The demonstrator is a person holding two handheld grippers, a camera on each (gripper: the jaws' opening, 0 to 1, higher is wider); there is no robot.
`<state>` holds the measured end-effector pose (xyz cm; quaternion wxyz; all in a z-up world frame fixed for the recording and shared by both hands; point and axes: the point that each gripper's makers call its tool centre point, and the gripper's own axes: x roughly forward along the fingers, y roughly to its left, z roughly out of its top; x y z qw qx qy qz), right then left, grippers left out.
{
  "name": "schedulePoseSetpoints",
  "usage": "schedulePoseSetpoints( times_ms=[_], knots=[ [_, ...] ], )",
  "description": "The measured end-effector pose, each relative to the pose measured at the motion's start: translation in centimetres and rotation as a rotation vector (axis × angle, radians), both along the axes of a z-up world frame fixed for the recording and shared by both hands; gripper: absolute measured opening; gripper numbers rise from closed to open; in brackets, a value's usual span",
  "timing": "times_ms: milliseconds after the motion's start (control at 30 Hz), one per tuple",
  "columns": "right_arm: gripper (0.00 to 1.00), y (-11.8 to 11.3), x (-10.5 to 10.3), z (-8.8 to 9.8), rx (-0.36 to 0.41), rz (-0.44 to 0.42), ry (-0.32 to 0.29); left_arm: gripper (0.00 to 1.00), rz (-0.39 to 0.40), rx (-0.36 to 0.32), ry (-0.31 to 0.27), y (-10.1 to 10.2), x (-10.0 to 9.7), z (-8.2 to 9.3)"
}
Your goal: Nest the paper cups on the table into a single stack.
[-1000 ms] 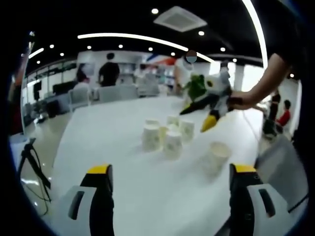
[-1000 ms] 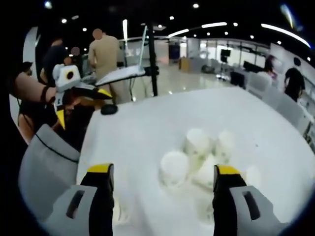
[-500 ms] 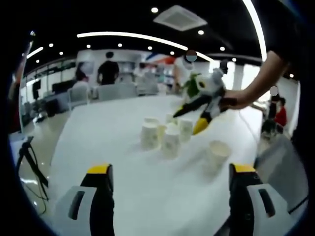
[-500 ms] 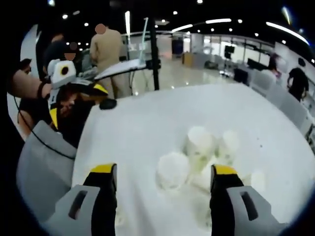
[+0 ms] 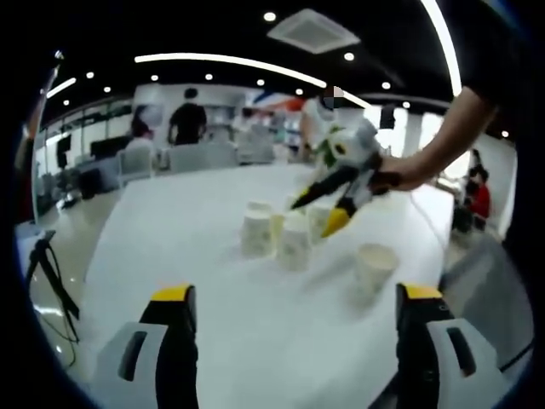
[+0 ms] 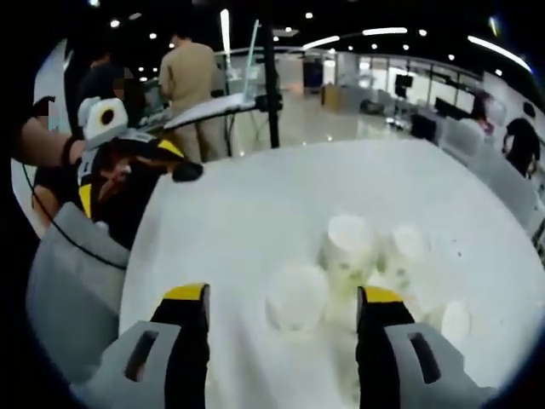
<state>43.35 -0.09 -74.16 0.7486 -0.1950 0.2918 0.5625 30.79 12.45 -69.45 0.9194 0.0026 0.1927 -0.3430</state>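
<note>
The right gripper (image 6: 277, 311), jaws spread and empty, hangs just above the upside-down cups (image 6: 328, 273), nearer than the left gripper (image 5: 294, 311), likewise open.

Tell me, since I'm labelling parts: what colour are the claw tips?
Yellow tips on black jaws, clearest in the left gripper view on the left claw.

left gripper (image 5: 289, 302): jaws apart, empty | right gripper (image 6: 281, 298): jaws apart, empty
</note>
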Motion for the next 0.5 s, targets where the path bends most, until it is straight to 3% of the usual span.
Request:
schedulePoseSetpoints(
  times_ms=[300,500],
  knots=[
    [0.61,0.4,0.4,-0.6,-0.006,0.006,0.018,0.97,0.011,-0.006,0.001,0.4,0.2,-0.1],
    [0.53,0.4,0.4,-1.2,-0.016,0.01,0.035,0.97,0.015,-0.008,0.0,0.4,0.2,-0.1]
  ],
)
